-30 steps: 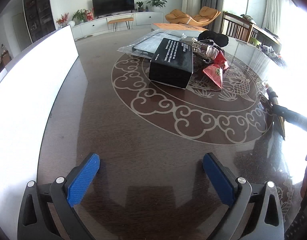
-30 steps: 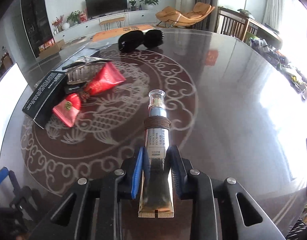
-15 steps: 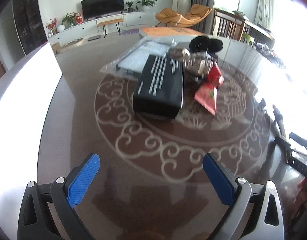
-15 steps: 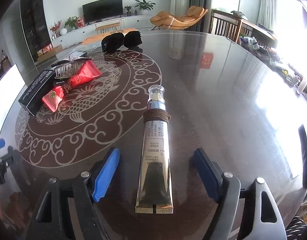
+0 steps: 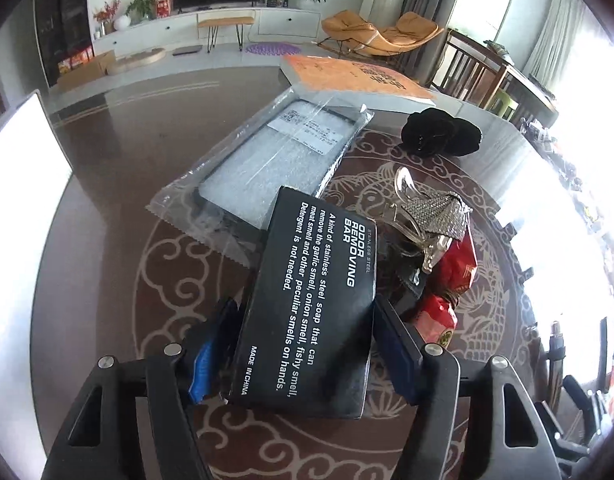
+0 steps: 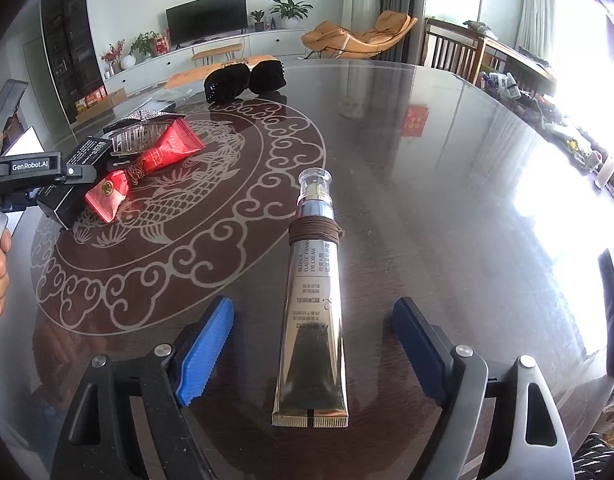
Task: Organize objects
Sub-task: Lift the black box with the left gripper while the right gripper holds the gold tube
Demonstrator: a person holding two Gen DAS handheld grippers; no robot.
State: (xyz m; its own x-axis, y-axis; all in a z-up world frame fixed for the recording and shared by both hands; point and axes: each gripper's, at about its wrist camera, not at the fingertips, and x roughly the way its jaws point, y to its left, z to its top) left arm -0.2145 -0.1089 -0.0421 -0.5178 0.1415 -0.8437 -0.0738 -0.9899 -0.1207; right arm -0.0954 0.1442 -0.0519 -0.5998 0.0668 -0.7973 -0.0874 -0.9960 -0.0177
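My left gripper (image 5: 307,344) has its blue pads against both long sides of a black "odor removing bar" box (image 5: 311,304), which lies in the pile at the table's middle. The box also shows at the left of the right wrist view (image 6: 73,176), with the left gripper on it. My right gripper (image 6: 313,344) is open. A gold eye-cream tube (image 6: 313,312) with a brown band lies flat between its fingers, touching neither pad.
Beside the box lie red sachets (image 5: 453,280), a rhinestone hair claw (image 5: 435,216), a bagged phone case (image 5: 275,160), a black scrunchie (image 5: 441,132) and an orange booklet (image 5: 355,76). A white panel (image 5: 15,208) stands at the left table edge.
My left gripper moved forward to the black box and closed around it. My right gripper let go of the eye-cream tube, opened wide and drew back slightly.
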